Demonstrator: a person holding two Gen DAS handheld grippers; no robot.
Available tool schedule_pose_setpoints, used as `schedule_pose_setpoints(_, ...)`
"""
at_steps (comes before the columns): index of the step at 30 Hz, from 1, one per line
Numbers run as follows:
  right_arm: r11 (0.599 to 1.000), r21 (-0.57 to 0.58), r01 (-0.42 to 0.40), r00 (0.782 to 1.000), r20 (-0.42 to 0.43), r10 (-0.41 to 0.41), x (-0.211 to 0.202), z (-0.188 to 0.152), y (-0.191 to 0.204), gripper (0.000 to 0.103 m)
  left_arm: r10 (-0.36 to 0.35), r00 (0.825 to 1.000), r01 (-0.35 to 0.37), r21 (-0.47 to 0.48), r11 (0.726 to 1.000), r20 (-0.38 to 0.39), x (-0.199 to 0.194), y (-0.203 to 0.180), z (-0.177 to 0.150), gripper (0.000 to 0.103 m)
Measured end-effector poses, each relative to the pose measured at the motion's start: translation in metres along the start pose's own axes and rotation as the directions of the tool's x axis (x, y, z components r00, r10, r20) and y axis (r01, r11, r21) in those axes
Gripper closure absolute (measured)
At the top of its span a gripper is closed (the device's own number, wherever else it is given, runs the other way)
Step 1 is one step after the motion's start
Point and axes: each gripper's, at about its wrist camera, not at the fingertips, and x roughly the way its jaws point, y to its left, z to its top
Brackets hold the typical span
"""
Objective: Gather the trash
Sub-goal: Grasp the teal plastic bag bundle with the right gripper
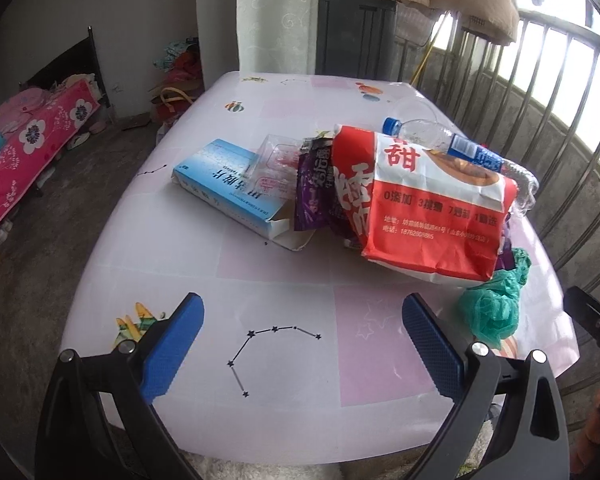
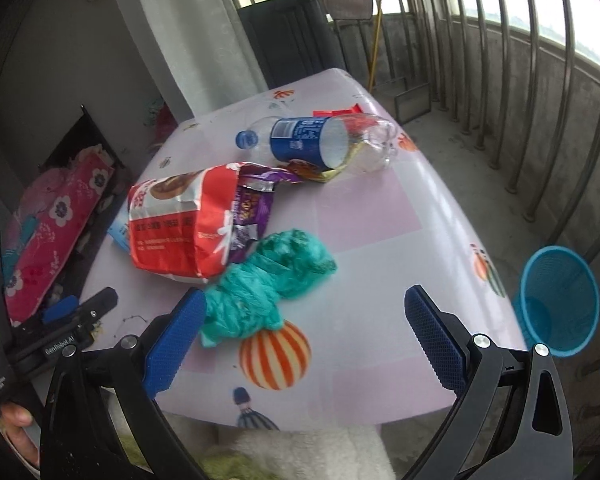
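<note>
Trash lies piled on a pink-and-white table (image 1: pixel 284 280). A red-and-white food bag (image 1: pixel 432 208) (image 2: pixel 180 224) sits over purple wrappers (image 1: pixel 314 188) (image 2: pixel 252 208). Beside them lie a blue carton (image 1: pixel 228 184), a clear plastic tray (image 1: pixel 278 160), and an empty bottle (image 1: pixel 452 140) (image 2: pixel 312 144) with a blue label. A crumpled green plastic bag (image 1: pixel 496 300) (image 2: pixel 268 284) rests nearest me. My left gripper (image 1: pixel 302 344) is open over bare tabletop, short of the pile. My right gripper (image 2: pixel 306 332) is open, its left pad (image 2: pixel 176 340) next to the green bag.
A blue mesh waste basket (image 2: pixel 560 304) stands on the floor off the table's right edge. Metal railings (image 2: pixel 540 80) run along the right side. A bed with a pink floral cover (image 1: pixel 32 148) is at the left. The other gripper (image 2: pixel 68 320) shows at left.
</note>
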Motion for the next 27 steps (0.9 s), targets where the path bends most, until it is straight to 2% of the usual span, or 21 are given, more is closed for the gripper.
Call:
schedule_pose_setpoints(4, 0.999, 0.004, -0.049, 0.997, -0.055, 0.049, 0.019, 0.001, 0.014, 0.019, -0.092, 0.995, 0.093, -0.003, 0.996, 0.045, 0.002, 0.004, 0.000, 0.006)
schedule_pose_setpoints(8, 0.997, 0.023, -0.074, 0.988, -0.135, 0.077, 0.037, -0.002, 0.019, 0.026, -0.122, 0.992, 0.122, 0.013, 0.992, 0.037, 0.012, 0.003, 0.002, 0.006)
schedule_pose_setpoints(13, 0.994, 0.066, -0.089, 0.972, -0.212, 0.101, 0.051, -0.007, 0.016, 0.047, -0.171, 0.985, 0.171, 0.017, 0.985, 0.021, 0.018, 0.001, 0.000, 0.006)
schedule_pose_setpoints(18, 0.994, 0.078, -0.074, 0.971, -0.221, 0.089, 0.036, -0.011, 0.004, 0.051, -0.227, 0.973, 0.227, 0.002, 0.974, 0.028, 0.017, -0.002, -0.003, 0.006)
schedule_pose_setpoints(24, 0.996, 0.085, -0.031, 0.978, -0.205, 0.048, 0.015, -0.016, -0.023, 0.051, -0.240, 0.970, 0.239, 0.030, 0.971, 0.037, 0.011, -0.011, -0.005, 0.006)
schedule_pose_setpoints(27, 0.993, 0.116, -0.033, 0.978, -0.201, 0.056, 0.014, -0.013, -0.038, 0.048, -0.250, 0.967, 0.248, 0.044, 0.968, 0.040, 0.006, -0.016, -0.007, 0.006)
